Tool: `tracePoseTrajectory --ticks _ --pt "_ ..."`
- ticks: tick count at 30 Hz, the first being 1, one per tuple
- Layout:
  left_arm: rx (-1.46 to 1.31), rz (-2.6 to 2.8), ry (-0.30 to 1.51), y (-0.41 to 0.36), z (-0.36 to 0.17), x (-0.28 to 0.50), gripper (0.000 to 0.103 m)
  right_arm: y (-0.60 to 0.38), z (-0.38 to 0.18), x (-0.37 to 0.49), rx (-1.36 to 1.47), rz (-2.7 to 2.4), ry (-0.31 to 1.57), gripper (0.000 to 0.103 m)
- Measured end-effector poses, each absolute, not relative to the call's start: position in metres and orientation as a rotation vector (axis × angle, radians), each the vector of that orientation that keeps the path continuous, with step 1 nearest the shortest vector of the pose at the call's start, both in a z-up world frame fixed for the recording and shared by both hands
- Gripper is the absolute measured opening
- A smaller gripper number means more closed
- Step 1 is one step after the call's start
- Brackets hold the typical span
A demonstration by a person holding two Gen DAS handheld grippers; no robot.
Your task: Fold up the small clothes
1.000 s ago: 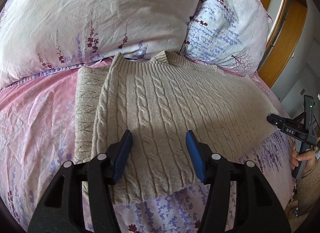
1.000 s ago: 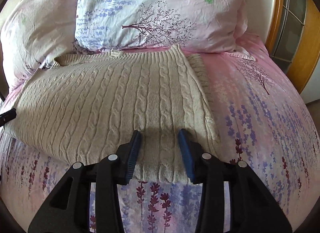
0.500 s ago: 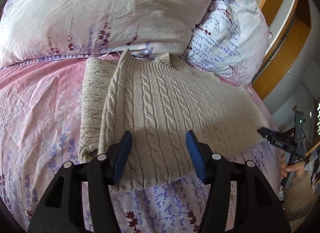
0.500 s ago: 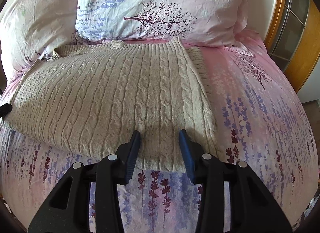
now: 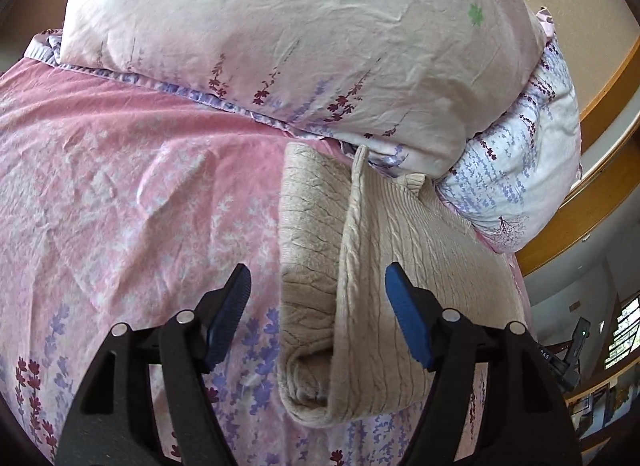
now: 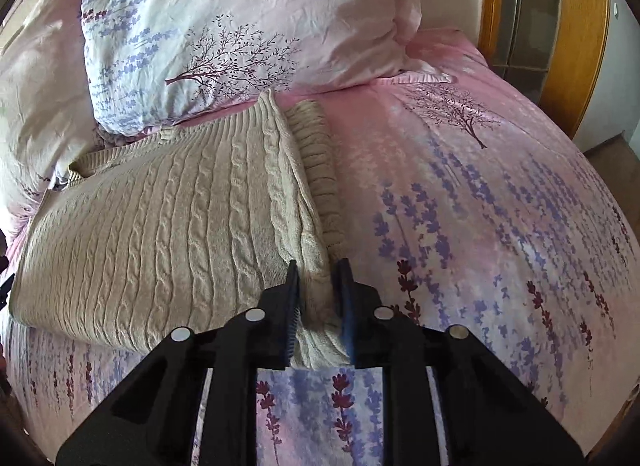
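On the bed [image 6: 500, 193], a pink cover printed with lavender sprigs and small trees spans both views. Two large crumpled pillows in matching pale floral cases lie at its head: one pinkish-white pillow [image 5: 300, 33] fills the top of the left wrist view, and a white-and-lilac pillow with a tree print [image 6: 240, 25] fills the top of the right wrist view. A wooden frame with glass panes [image 6: 520, 5] stands beyond the bed's far corner.

The beige cable-knit sweater [image 6: 160, 225] lies flat on the cover, its collar end touching the pillows. It is partly folded: a ribbed sleeve layer [image 5: 308, 234] shows beneath the cable-knit top layer along each side edge.

Left tongs [image 5: 318, 314]: black frame, blue pads. Jaws stand wide apart and are opening. The sweater's near left corner sits between them, closer to the right-hand pad; neither pad presses on the knit.

Right tongs [image 6: 318, 294]: same build. Jaws are narrow and closing on the sweater's near right corner. A bunched ridge of knit stands up between the pads, which pinch it from both sides. The rest of the sweater still lies on the cover.

A small part of the right tongs' handle is visible at the lower right edge of the left wrist view.
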State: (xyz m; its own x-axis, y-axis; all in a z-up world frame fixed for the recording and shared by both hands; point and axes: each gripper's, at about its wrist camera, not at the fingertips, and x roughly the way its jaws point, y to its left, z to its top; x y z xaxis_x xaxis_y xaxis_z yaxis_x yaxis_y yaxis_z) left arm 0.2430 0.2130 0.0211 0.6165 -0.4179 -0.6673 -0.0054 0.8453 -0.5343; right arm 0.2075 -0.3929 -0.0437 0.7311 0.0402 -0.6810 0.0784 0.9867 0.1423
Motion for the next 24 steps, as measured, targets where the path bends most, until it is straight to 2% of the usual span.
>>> tracePoseTrajectory --ticks 3,5,7,9,17,24 --pt "-0.528 -0.259 0.881 0.214 0.02 0.245 0.069 -0.39 -0.043 0.205 0.15 -0.027 0.752 0.017" --pt "-0.541 -0.271 0.88 0.214 0.02 0.248 0.07 -0.385 -0.039 0.206 0.12 -0.059 0.746 0.024" --pt "-0.562 -0.284 0.883 0.215 0.019 0.251 0.071 -0.377 -0.031 0.206 0.102 -0.072 0.716 0.049" --pt "-0.573 -0.301 0.887 0.214 0.018 0.253 0.073 -0.361 -0.021 0.205 0.078 -0.03 0.665 0.059" --pt "-0.617 -0.332 0.91 0.209 0.012 0.263 0.076 -0.285 -0.02 0.234 -0.036 0.141 0.689 0.061" --pt "-0.64 -0.329 0.916 0.207 0.007 0.269 0.076 -0.26 -0.03 0.248 -0.063 0.14 0.703 0.061"
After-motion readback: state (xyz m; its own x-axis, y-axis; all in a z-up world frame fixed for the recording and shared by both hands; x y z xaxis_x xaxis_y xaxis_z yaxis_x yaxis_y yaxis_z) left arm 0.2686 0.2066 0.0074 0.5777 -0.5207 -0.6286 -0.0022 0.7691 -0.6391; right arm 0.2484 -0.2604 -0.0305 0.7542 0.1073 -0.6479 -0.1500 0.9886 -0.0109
